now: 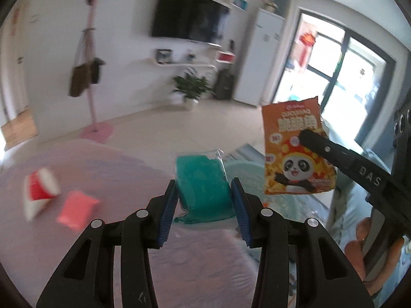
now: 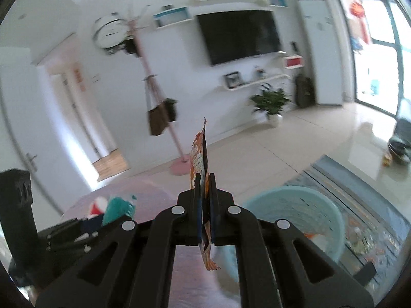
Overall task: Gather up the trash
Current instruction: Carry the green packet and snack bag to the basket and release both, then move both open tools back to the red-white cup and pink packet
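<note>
My left gripper (image 1: 204, 188) is shut on a teal packet (image 1: 203, 187) and holds it above the pink table (image 1: 102, 231). My right gripper (image 2: 204, 179) is shut on an orange panda snack wrapper (image 2: 199, 154), seen edge-on between the pads. The wrapper (image 1: 292, 154) also shows face-on in the left wrist view, with the right gripper's finger (image 1: 334, 154) across it. A light blue basin (image 2: 295, 210) sits on the floor below and to the right of the right gripper; its rim (image 1: 244, 172) shows behind the teal packet.
A red and white paper cup (image 1: 38, 192) and a pink packet (image 1: 77, 210) lie on the table at the left. A patterned rug (image 2: 359, 205) lies under the basin. A coat stand (image 2: 159, 115), a potted plant (image 2: 272, 105) and a TV wall stand beyond.
</note>
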